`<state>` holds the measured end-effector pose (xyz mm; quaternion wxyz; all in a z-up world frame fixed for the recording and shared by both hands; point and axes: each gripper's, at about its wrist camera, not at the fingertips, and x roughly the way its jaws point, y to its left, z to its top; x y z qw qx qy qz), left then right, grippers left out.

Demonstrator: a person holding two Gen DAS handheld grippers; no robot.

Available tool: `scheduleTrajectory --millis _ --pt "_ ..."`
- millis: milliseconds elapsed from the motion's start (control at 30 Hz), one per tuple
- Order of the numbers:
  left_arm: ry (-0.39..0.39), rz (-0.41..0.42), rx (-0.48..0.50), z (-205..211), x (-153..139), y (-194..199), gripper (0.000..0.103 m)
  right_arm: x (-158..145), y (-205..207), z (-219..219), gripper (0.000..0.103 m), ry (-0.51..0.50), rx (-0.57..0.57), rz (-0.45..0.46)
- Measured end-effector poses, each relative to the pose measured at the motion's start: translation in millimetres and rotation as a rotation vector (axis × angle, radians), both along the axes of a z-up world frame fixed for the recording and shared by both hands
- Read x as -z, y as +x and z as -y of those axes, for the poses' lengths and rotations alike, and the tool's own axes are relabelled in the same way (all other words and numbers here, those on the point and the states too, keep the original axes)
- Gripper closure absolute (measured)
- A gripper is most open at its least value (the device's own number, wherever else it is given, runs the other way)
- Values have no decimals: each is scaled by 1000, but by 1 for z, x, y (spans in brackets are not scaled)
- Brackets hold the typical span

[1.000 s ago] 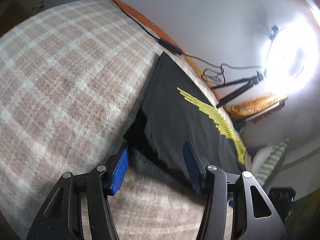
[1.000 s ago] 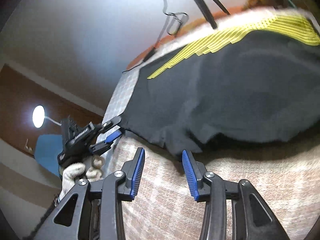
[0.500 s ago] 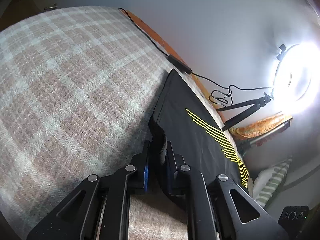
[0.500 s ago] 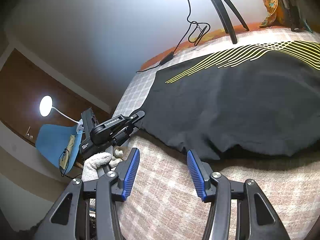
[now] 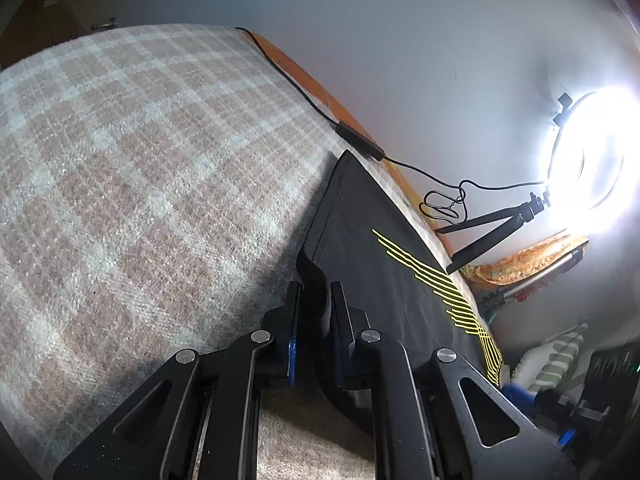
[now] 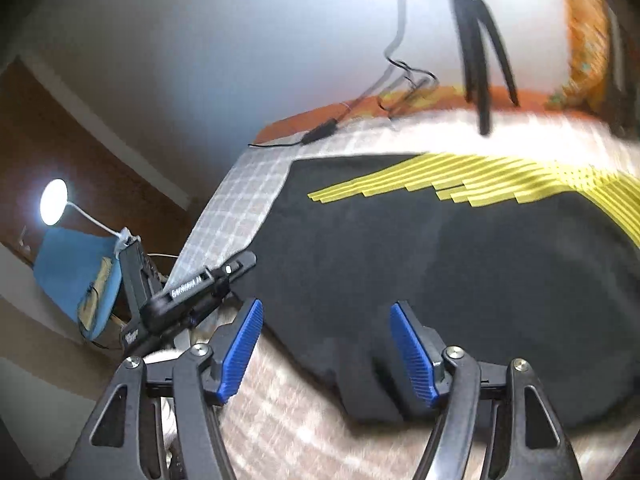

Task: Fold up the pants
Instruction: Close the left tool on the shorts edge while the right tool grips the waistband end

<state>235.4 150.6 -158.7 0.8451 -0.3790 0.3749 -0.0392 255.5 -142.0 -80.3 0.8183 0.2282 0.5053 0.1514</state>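
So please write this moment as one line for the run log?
left claw: shut on pants edge | right claw: opening over near edge, no grip | pants: flat on plaid blanket

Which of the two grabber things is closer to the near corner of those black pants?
Left. The left gripper is clamped on the black pants at that corner; the right gripper, opening, hovers farther along the near edge, not gripping.

Black pants with yellow stripes (image 6: pixel 400 248) cut off at right edge; black tripod (image 6: pixel 476 40) motion-blurred, top cropped.
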Motion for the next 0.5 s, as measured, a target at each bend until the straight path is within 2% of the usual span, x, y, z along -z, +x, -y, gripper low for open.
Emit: scheduleTrajectory --millis 100,333,500 --pt "27 27 6 4 -4 -1 94 -2 30 -12 36 3 -33 -18" --pt "70 101 29 14 -15 -5 95 11 110 -53 57 -36 -112 -99" --pt "91 124 58 21 -18 -4 95 27 152 -87 59 -91 -152 -146"
